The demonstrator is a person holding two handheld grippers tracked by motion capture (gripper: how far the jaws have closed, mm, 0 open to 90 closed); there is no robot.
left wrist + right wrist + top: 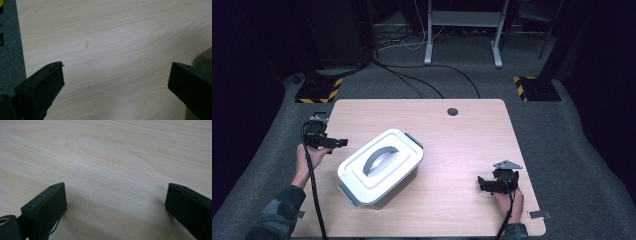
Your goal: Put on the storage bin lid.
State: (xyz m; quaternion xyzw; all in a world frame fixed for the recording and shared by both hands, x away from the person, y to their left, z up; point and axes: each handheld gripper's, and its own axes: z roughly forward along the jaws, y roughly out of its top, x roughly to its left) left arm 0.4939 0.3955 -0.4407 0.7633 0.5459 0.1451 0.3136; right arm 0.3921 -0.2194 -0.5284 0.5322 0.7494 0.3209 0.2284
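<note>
From above we see a white rectangular plastic storage box with a grey arched handle on its lid (380,166), set at an angle a little left of the middle of a pale wood-grain counter (462,145). Our left tongs (343,143) sit at about ten o'clock from the box, just beside its far left corner and not touching it, jaws spread wide and holding nothing. In the left gripper view a translucent edge of the box (203,58) shows beside one jaw. Our right tongs (481,184) rest low over the counter at about four o'clock from the box, well apart from it, jaws also spread wide over bare wood. A small dark round hole (452,111) marks the counter near its far edge. Grey carpet (557,130) surrounds the counter, with black cables (422,82) trailing across it and yellow-and-black striped stand bases (318,92) at the far corners. The room beyond is dark.
</note>
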